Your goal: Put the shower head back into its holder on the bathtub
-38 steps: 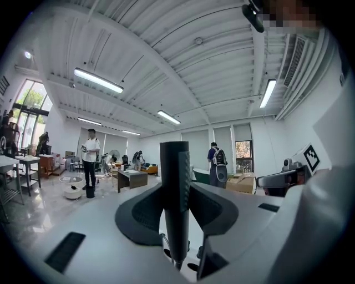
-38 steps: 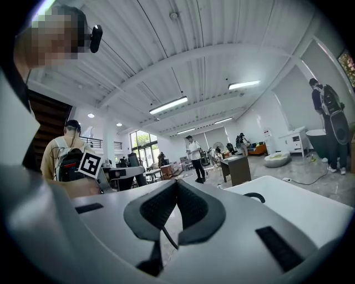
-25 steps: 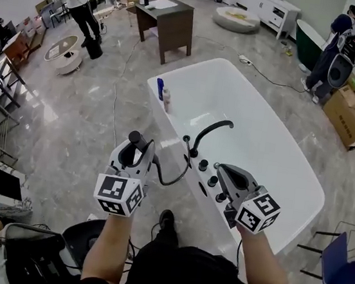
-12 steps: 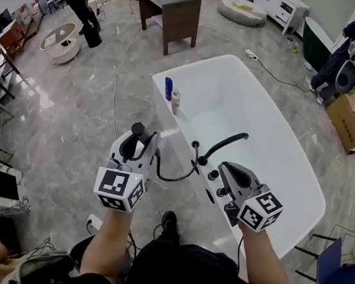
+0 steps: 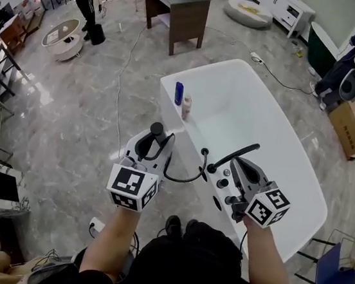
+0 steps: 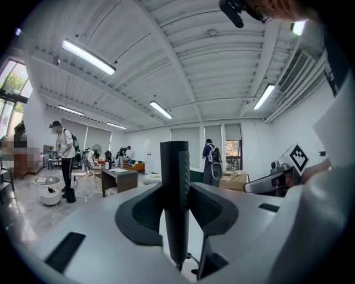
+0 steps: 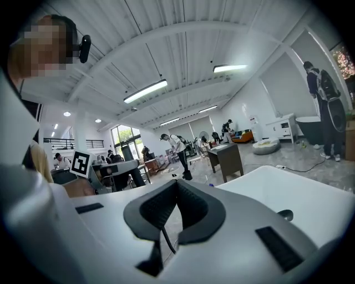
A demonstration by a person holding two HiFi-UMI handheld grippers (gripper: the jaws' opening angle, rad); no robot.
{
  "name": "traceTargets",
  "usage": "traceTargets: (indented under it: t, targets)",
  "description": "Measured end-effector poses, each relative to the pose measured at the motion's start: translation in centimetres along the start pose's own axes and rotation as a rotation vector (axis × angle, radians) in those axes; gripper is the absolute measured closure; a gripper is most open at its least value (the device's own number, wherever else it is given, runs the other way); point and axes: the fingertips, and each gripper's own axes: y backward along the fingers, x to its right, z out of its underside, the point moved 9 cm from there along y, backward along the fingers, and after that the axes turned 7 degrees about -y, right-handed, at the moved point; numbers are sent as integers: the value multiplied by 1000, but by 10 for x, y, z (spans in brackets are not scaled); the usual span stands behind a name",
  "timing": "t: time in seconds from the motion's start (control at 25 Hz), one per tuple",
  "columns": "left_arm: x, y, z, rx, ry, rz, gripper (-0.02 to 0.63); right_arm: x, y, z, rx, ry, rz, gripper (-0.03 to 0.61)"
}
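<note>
Two grippers hang over the white oval bathtub's (image 5: 243, 64) near rim. The left gripper (image 5: 153, 143) clamps the slim black shower head (image 6: 176, 205) upright, left of the black taps (image 5: 223, 180). The right gripper (image 5: 242, 166) is closed and empty. The shower head looks light, rigid and smooth, so grip mid-handle; its black hose (image 5: 182, 179) may tug.

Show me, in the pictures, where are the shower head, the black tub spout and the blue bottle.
shower head (image 6: 176, 191): left gripper view, middle of its black handle.
black tub spout (image 5: 233, 155): head view, middle of its curved arm.
blue bottle (image 5: 178, 93): head view, its body.
</note>
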Motion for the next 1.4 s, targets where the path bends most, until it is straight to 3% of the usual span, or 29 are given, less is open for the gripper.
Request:
traceTargets:
  t: [0.44, 0.76, 1.16, 1.4]
  targets:
    - [-31, -43, 8, -33, 6, 7, 468, 35, -44, -3, 3, -46, 4, 561]
    - [-68, -114, 26, -64, 17, 43, 468, 80, -95, -12, -15, -68, 41, 561]
    - [-82, -197, 24, -113, -10, 141, 468, 141, -130, -31, -17, -91, 99, 561]
    - [-95, -219, 13, -78, -43, 225, 468, 149, -138, -24, -12, -133, 175, 561]
